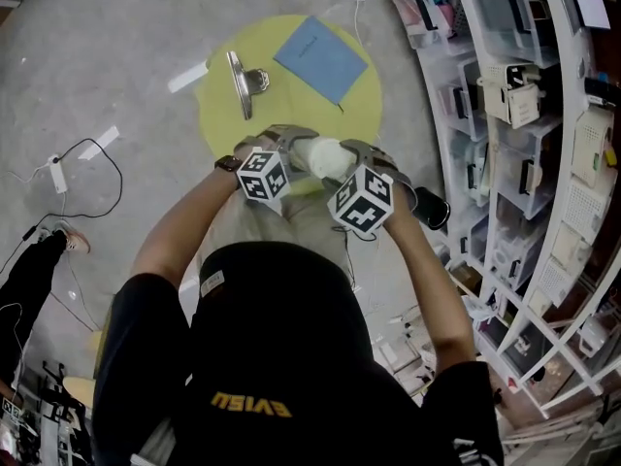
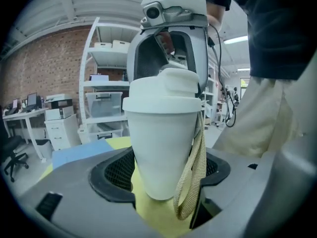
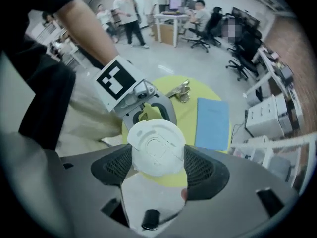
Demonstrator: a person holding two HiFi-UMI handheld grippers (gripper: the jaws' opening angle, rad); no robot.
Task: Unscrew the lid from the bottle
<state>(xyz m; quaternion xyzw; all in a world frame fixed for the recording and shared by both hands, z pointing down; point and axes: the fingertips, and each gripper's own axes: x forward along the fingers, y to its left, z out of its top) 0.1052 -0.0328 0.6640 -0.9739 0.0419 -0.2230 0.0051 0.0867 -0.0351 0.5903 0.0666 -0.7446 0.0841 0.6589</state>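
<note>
In the head view, the white bottle [image 1: 325,159] hangs between both grippers, above the yellow desk [image 1: 218,115]. In the left gripper view, my left gripper [image 2: 163,175] clamps the bottle's body between its jaws. In the right gripper view, my right gripper [image 3: 158,165] grips the lid [image 3: 157,147], with both pads against its rim.

White tapered bottle [image 2: 158,148], beige woven strap [image 2: 194,182] dangling at side, held aloft; white domed lid [image 3: 157,148] seated on top.
</note>
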